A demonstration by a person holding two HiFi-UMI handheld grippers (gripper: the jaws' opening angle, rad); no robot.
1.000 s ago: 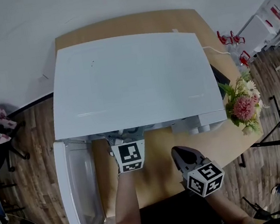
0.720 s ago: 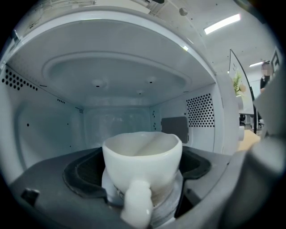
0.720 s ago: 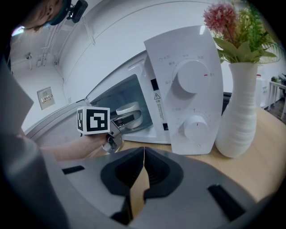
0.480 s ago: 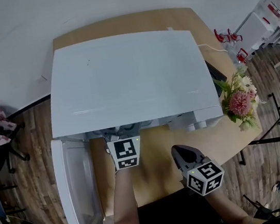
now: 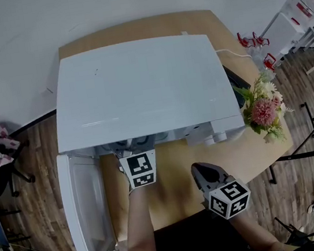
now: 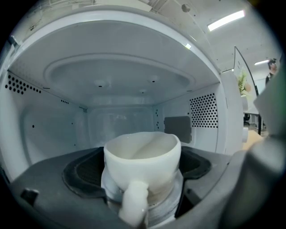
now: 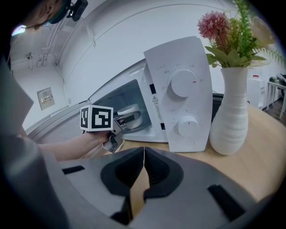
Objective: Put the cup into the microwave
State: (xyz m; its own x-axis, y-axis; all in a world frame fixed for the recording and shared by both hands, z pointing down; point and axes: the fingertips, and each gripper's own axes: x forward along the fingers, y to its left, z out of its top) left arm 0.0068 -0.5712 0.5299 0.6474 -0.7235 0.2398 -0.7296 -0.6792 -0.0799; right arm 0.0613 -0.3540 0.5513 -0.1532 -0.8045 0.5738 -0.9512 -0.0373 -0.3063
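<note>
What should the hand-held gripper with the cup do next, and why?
Probably lower it gently onto the floor of the microwave. The left hand-held gripper is shut on the white cup, inside the open cavity, with nothing in the way ahead; the floor under it is hidden.

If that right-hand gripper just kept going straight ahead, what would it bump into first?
Most likely the microwave, around the inner edge of its control panel, though depth is hard to judge.
</note>
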